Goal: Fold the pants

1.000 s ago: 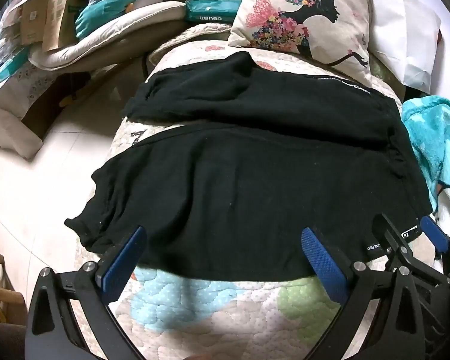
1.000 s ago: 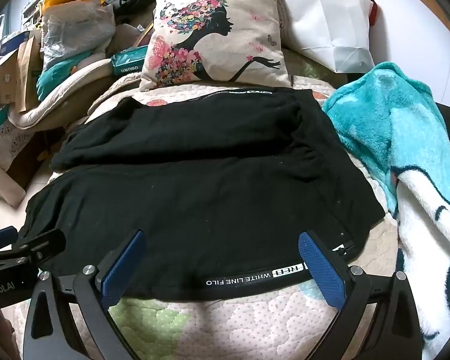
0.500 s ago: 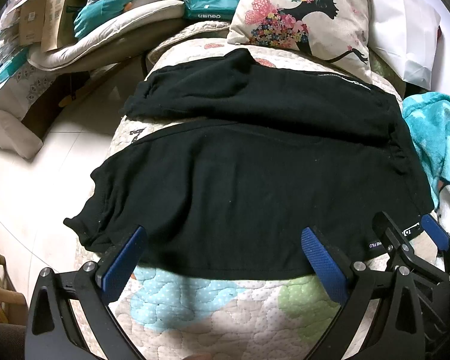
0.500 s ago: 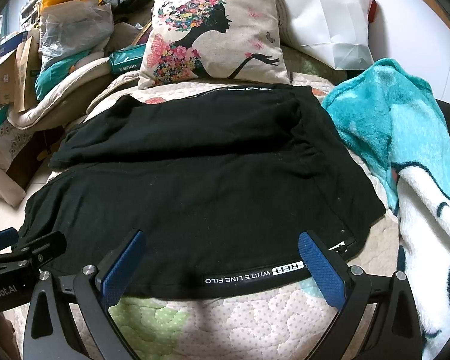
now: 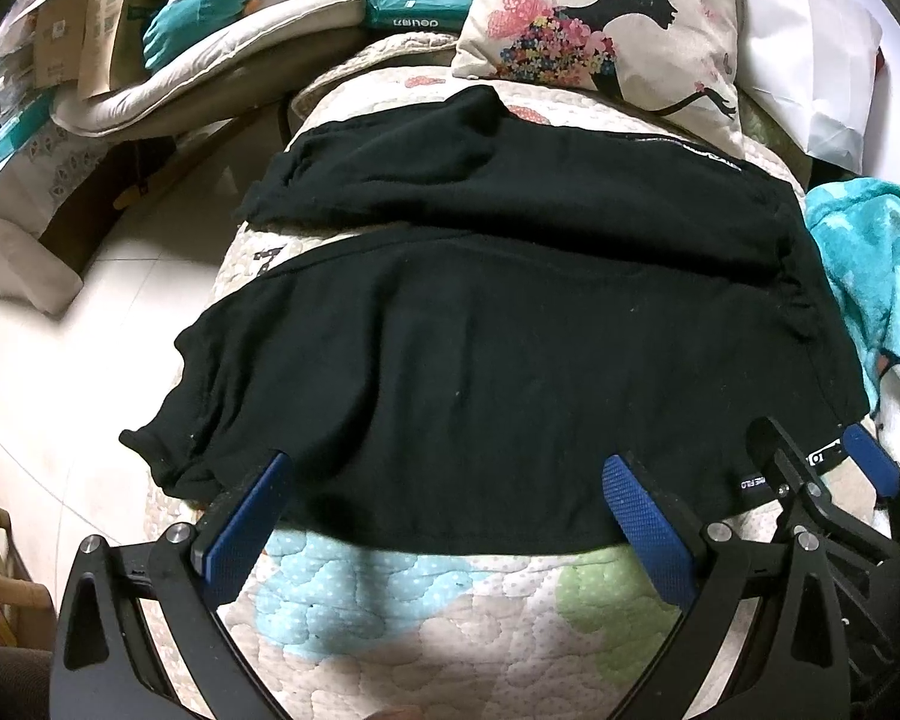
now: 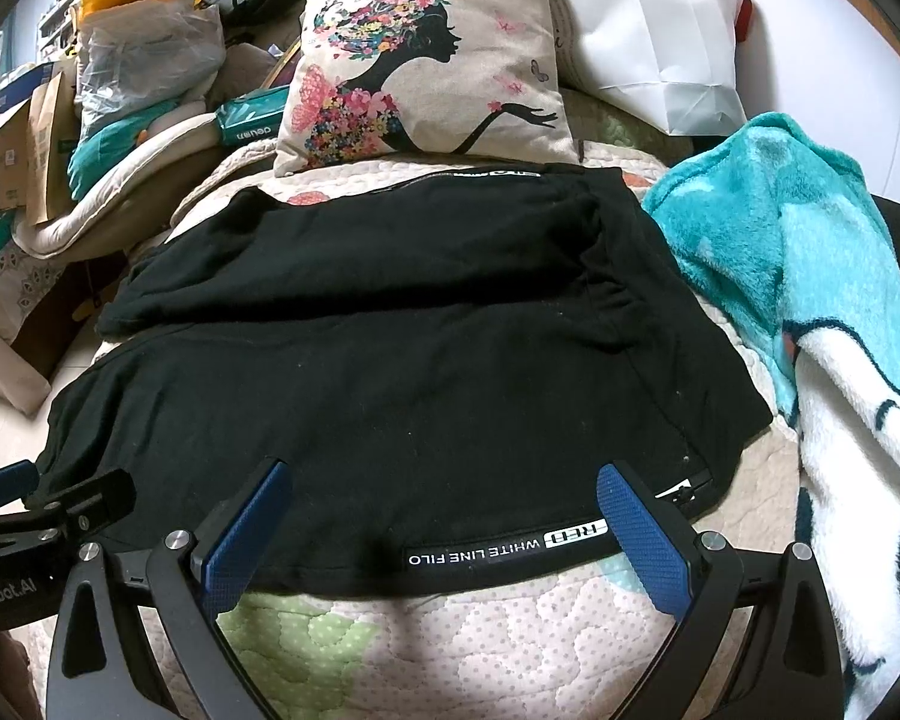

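Black pants [image 5: 498, 348] lie spread flat across a quilted bed cover [image 5: 426, 612], legs pointing left, one leg behind the other. The pants also show in the right wrist view [image 6: 402, 372], with a white-lettered waistband strip [image 6: 504, 543] at the near edge. My left gripper [image 5: 444, 516] is open and empty, just above the near hem of the front leg. My right gripper [image 6: 444, 522] is open and empty, its fingers straddling the waistband edge. The right gripper shows at the right of the left wrist view [image 5: 810, 480].
A floral cushion [image 6: 420, 60] and a white bag [image 6: 648, 30] stand behind the pants. A teal blanket [image 6: 810, 276] lies at the right. Piled boxes and bags [image 5: 90, 48] and bare floor [image 5: 60, 372] are at the left, past the bed edge.
Both grippers have crept slightly forward toward the pants' near edge. The pants have not moved and both grippers stay open.
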{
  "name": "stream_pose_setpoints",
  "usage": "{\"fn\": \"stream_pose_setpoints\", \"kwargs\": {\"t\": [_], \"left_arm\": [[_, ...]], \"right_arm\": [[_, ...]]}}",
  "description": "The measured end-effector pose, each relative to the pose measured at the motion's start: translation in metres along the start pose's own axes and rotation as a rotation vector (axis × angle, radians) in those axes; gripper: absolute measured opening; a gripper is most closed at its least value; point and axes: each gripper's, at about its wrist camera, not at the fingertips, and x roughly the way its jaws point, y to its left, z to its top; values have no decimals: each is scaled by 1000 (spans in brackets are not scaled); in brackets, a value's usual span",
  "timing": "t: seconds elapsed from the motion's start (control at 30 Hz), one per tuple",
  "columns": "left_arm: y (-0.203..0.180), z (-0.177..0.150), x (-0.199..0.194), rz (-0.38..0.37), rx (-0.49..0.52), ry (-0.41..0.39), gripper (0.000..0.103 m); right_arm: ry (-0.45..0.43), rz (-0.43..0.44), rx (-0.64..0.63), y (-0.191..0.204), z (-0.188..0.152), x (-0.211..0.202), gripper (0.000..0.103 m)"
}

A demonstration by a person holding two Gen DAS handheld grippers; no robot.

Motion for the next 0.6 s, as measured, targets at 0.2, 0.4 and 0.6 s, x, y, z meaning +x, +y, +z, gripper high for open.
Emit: {"fn": "stream_pose_setpoints", "kwargs": {"t": [0.2, 0.4, 0.6], "left_arm": [[-1, -3, 10, 30, 14, 14, 103], [-5, -7, 24, 61, 45, 44, 103], [-9, -12, 36, 78, 75, 72, 103]], "right_arm": [[-1, -3, 3, -6, -1, -2, 103], [4, -9, 8, -7, -3, 1, 103], [7, -8, 13, -8, -2, -1, 103]]}}
